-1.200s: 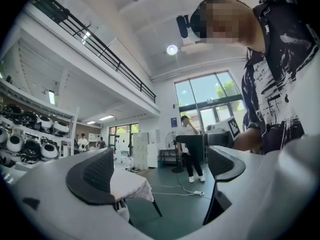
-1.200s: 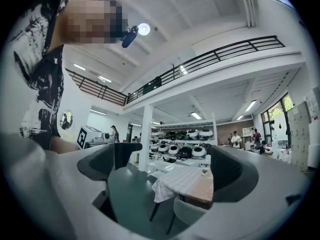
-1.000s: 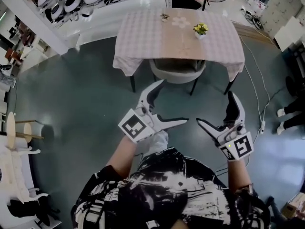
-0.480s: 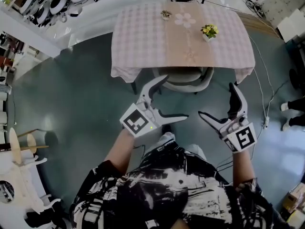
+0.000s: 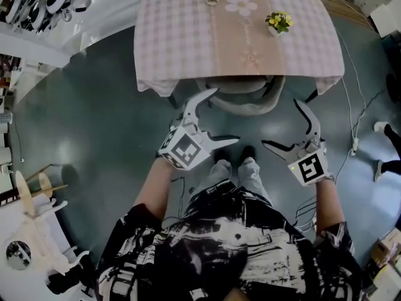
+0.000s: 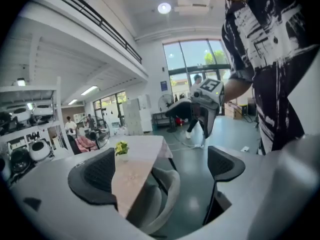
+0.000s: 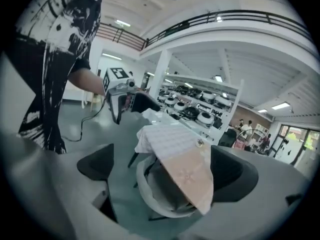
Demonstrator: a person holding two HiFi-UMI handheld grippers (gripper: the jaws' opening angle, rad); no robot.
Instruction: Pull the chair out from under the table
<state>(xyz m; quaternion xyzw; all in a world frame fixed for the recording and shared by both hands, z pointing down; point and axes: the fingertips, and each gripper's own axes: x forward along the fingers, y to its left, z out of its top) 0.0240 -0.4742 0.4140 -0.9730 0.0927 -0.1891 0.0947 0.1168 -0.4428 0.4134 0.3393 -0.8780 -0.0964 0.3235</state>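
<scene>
The table [image 5: 182,36] fills the top of my head view, covered by a checked cloth with a plain runner down the middle. The chair [image 5: 241,102] is pushed well under its near edge. Only the curved pale back and thin dark legs show below the hanging cloth.

I judge the chair to be a stiff moulded shell, fairly light and likely to slide easily on this smooth floor. Its rounded rim looks slick, so I would grip the top edge of the back, one side each, below the cloth hem.

My left gripper [image 5: 224,116] is spread wide with nothing between its pads, just short of the chair back. My right gripper [image 5: 281,124] is also wide open and empty, near the back's other side.

A small flower pot [image 5: 279,22] stands on the cloth. Catching the hem could tip it.
</scene>
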